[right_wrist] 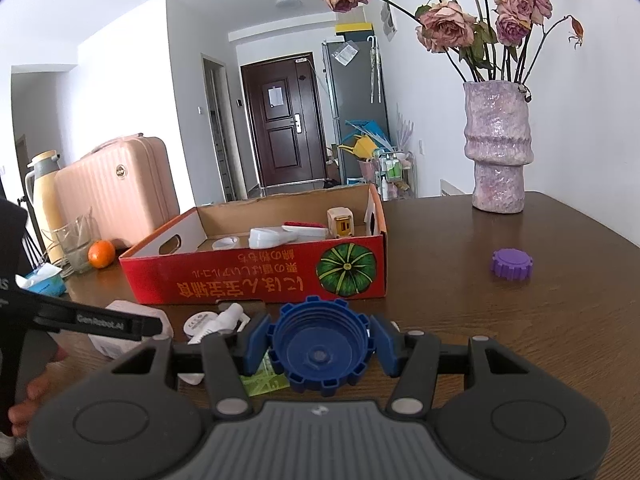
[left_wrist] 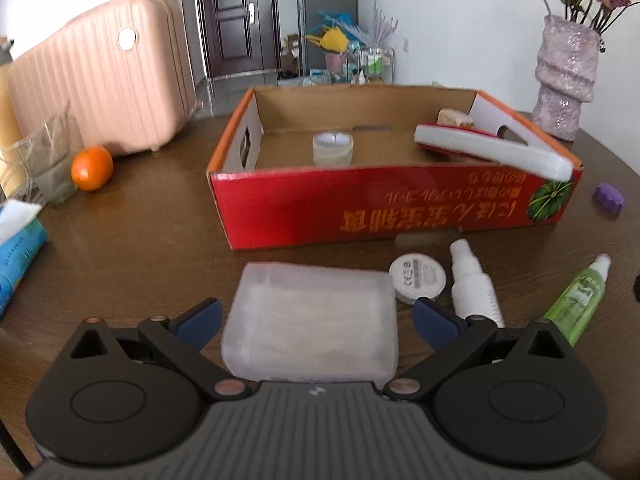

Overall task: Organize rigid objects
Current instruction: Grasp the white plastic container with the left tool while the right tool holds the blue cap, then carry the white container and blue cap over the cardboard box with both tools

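Note:
A red cardboard box [left_wrist: 384,216] [right_wrist: 256,276] stands open on the brown table; inside lie a small clear jar [left_wrist: 333,148], a white-and-red tool [left_wrist: 492,152] and a beige block [right_wrist: 340,222]. My left gripper [left_wrist: 316,316] is open around a frosted plastic case [left_wrist: 312,328], its pads a little apart from the sides. My right gripper [right_wrist: 320,344] is shut on a blue notched cap [right_wrist: 320,352], held in front of the box. A white tin [left_wrist: 418,282], a white spray bottle [left_wrist: 474,288] and a green bottle [left_wrist: 580,296] lie before the box.
A purple cap [right_wrist: 511,265] lies on the table to the right. A purple vase [right_wrist: 498,148] with dried roses stands at the back right. An orange [left_wrist: 92,168], a glass [left_wrist: 48,160], a tissue pack [left_wrist: 16,248] and a pink suitcase [left_wrist: 104,76] are at the left.

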`<state>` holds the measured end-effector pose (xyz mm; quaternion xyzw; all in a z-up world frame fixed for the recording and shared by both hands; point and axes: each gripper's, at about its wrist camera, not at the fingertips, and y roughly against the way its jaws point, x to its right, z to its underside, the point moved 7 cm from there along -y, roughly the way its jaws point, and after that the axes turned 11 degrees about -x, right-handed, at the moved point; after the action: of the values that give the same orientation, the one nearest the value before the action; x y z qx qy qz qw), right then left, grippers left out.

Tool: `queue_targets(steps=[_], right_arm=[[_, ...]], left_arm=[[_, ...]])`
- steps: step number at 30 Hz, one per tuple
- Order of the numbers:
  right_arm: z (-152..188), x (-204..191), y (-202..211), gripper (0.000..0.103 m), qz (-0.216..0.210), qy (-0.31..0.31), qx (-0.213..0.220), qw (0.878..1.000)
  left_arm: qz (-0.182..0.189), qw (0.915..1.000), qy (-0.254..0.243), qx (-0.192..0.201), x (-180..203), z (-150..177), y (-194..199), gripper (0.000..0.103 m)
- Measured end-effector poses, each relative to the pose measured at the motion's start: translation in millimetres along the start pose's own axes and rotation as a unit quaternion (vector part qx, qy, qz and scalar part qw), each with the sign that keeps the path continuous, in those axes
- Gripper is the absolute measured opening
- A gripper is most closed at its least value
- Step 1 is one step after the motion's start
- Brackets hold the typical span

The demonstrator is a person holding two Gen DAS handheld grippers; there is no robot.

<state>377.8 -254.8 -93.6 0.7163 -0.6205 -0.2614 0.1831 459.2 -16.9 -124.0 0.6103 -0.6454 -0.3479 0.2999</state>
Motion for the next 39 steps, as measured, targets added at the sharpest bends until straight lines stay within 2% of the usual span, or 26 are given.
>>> queue_targets(steps=[9,11,12,16,19,31,34,39], right_arm=[[2.4,0.8,-5.8,0.054,0.007,0.000,-0.009,1.000],[2.6,1.5,-6.4,0.054,0.008,-0.001,-0.009,1.000],[2.7,1.7,-6.5,0.054,0.008,-0.001,-0.009,1.000],[3.2,1.8,-7.3,0.054,0.009,-0.001,-0.009,1.000],[3.3,2.1,-7.4,0.054,0.010,-0.003,-0.010,1.000],[2.7,0.7,-2.9,0.054,0.009,0.001,0.001,1.000],[3.4,-1.4,-0.7,0.054,0.007,0.003,0.005,1.000],[4.2,-5.4,5.2,0.054,0.002,0.006,0.014,1.000]], left_arm=[[0.008,0.9998,0.011,-0.017,-5.6,2.3,-16.7,0.102],[0.010,0.9998,0.012,-0.012,-6.6,1.7,-14.7,0.087],[0.018,0.9997,0.013,-0.010,-6.5,1.8,-13.4,0.084],[0.008,1.0000,0.003,-0.001,-1.8,4.6,-9.3,0.084],[0.006,0.9998,0.014,0.015,-3.0,6.5,1.4,0.084],[0.013,0.9952,0.026,0.093,9.0,24.9,66.0,0.084],[0.015,0.9942,0.032,0.102,12.6,32.0,76.5,0.084],[0.017,0.9947,0.037,0.094,19.0,45.7,81.6,0.084]])
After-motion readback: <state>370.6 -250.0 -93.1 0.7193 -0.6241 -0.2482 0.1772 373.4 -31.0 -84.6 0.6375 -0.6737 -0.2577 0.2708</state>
